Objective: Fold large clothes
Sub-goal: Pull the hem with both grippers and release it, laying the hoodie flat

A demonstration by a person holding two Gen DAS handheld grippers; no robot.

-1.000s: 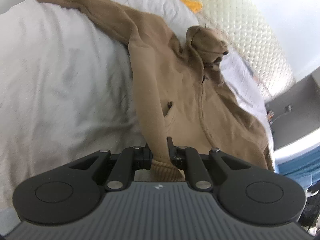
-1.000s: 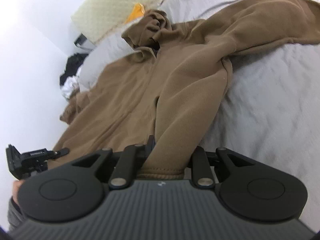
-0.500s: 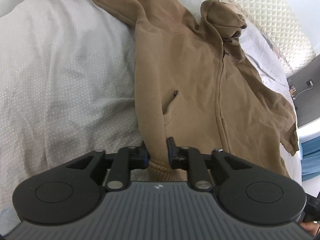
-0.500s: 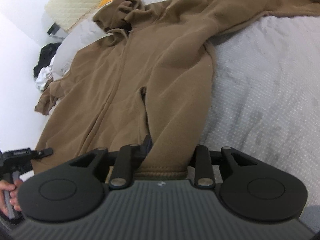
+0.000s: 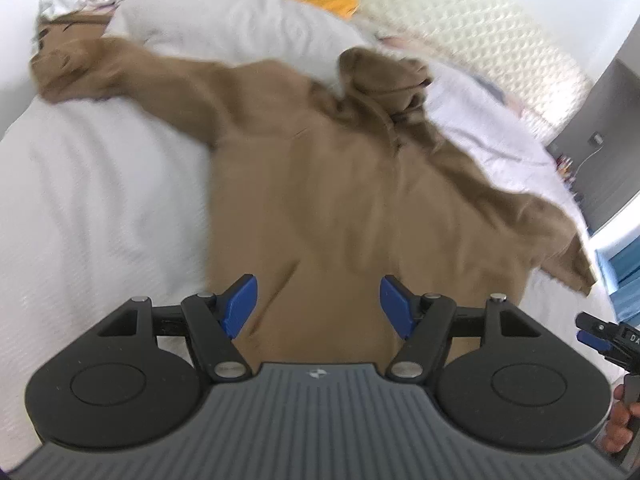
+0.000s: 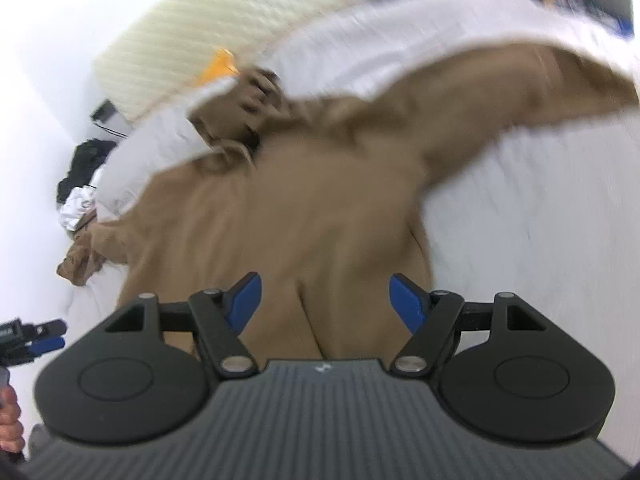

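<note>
A large brown zip hoodie [image 5: 340, 200] lies spread out on the white bed, hood toward the pillows and both sleeves stretched out to the sides. It also shows in the right wrist view [image 6: 304, 220]. My left gripper [image 5: 318, 304] is open and empty over the hoodie's bottom hem, blue pads [image 5: 240, 304] wide apart. My right gripper [image 6: 324, 304] is open and empty over the hem too. Both views are motion-blurred. Each gripper shows at the other view's edge: the right one [image 5: 600, 336], the left one [image 6: 32, 340].
The white bed cover [image 5: 100, 208] surrounds the hoodie. A grey-white pillow [image 5: 240, 28] and a cream quilted headboard [image 5: 460, 20] lie behind, with an orange item [image 5: 332, 2] between them. Dark and white clothes [image 6: 80, 184] are heaped at the bed's far corner. A dark cabinet [image 5: 600, 160] stands beside the bed.
Both grippers have opened and let go of the hoodie's bottom hem. Both views have swung, and the hoodie now lies flat with sleeves spread.
</note>
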